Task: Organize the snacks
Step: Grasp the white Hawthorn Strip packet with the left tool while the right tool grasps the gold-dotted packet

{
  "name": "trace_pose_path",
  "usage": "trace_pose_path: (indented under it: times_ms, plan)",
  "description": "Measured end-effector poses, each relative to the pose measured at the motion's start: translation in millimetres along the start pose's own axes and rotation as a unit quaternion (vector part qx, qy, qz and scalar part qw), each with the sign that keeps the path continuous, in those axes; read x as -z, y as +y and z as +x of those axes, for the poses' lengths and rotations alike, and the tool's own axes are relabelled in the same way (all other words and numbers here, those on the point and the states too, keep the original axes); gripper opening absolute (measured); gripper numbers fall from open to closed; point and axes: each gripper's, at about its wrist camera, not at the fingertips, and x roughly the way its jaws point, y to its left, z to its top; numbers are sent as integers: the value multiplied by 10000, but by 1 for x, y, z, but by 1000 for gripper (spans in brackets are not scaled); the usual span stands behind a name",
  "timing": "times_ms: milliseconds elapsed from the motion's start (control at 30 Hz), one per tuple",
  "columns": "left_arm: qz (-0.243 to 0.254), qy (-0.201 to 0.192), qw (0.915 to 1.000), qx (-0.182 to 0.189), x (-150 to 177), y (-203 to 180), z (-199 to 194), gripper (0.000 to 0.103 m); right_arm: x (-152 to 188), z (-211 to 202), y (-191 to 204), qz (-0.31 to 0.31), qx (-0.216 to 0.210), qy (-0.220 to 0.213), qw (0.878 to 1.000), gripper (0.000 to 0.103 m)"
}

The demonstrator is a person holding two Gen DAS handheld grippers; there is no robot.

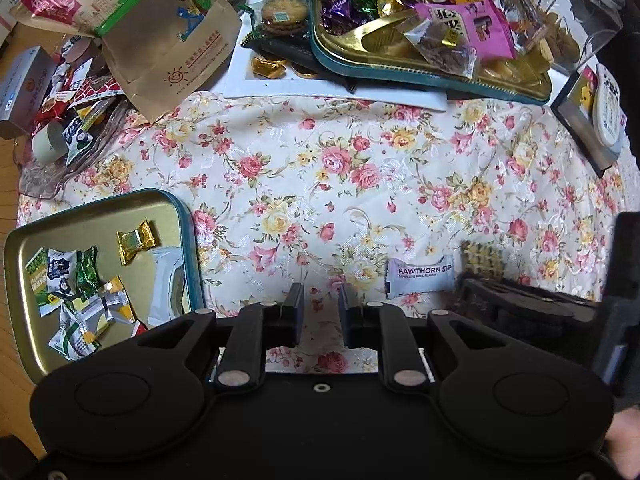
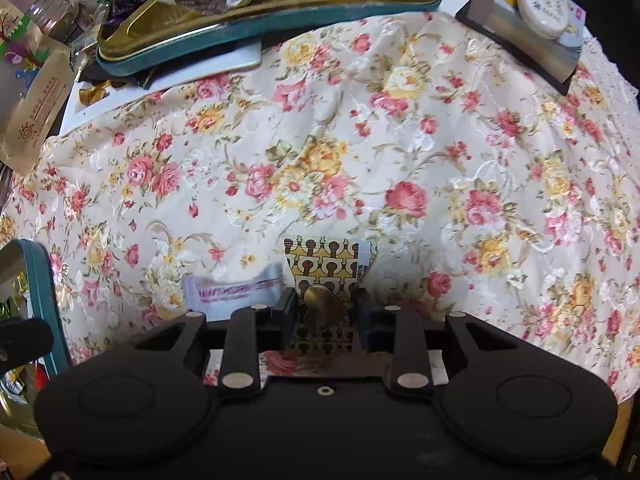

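Left wrist view: the left hand-held gripper [image 1: 320, 308] hangs over the flowered tablecloth [image 1: 360, 168] on the table, its jaws drawn nearly together with nothing between them; a white hawthorn candy [image 1: 420, 276] lies just to its right; a gold tin lid [image 1: 191, 240] at left already holds several wrapped sweets; a heaped gold tray [image 1: 400, 80] stands at the far edge.

Right wrist view: the right hand-held gripper [image 2: 325, 312] straddles a yellow patterned packet [image 2: 320, 264] bearing a bronze heart; the jaws stand narrow and flank the packet, though firm pad contact cannot be confirmed; the hawthorn candy [image 2: 232, 290] lies just to the left. The packet is probably light, thin and crinkly, likely slippery; best pinched across its middle.
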Motion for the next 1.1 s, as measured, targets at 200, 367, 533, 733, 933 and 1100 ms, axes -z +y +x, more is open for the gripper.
trace_pose_path:
  times_ms: [200, 367, 533, 733, 933, 1100]
  plan:
    - [423, 45, 9989, -177, 3, -21, 14, 26, -11, -29, -19, 302, -158, -150, 9993, 32]
    - [1101, 7, 9933, -341, 7, -47, 29, 26, -18, -53, -34, 559, -266, -269, 9977, 32]
    - [1504, 77, 9884, -201, 11, -65, 51, 26, -25, -74, -49, 715, -430, -406, 9957, 32]
    - [2002, -39, 9797, -82, 19, -77, 59, 26, -25, -96, -65, 744, -391, -700, 9940, 32]
    - [2164, -152, 9762, -60, 23, -84, 62, 26, -23, -101, -74, 773, -519, -689, 9933, 32]
    - [2393, -182, 9706, -194, 30, -94, 68, 26, -20, -105, -75, 734, -569, -712, 9931, 32]
